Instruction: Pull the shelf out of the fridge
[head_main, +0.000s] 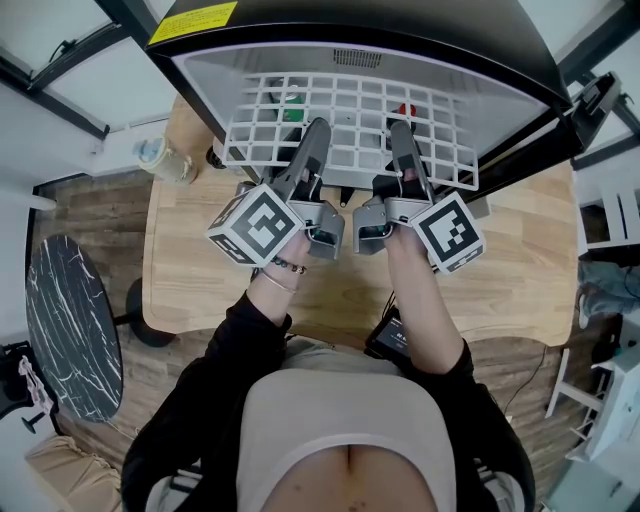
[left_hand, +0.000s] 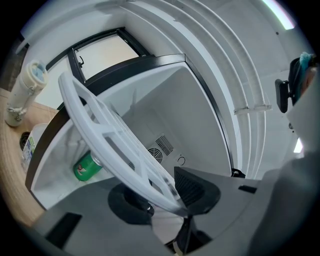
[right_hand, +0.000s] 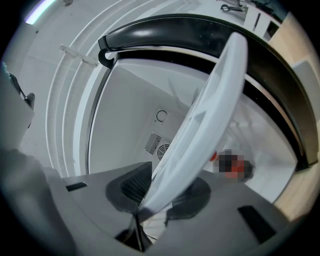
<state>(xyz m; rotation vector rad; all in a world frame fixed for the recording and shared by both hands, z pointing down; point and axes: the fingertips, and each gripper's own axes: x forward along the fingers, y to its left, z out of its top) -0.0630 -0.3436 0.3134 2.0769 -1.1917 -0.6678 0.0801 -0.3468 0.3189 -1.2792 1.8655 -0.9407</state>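
Shelf (head_main: 350, 125), seen from our head, lies in the open fridge (head_main: 300, 25) on the tabletop (head_main: 520, 270). Along our left hand-held gripper (left_hand: 167, 195), we see jaws clamped on the shelf's front rim; our right hand-held gripper (right_hand: 160, 195) pinches it likewise

White shelf (right_hand: 215, 110) tight between jaws

The shelf (head_main: 352, 128) juts from the fridge (head_main: 400, 40), a can (left_hand: 88, 167) beneath it.

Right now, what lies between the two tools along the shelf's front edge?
Nothing extra. The head view shows only the shelf, its bare front rail spanning the gap between the left tool and the right tool, both clamped on it.
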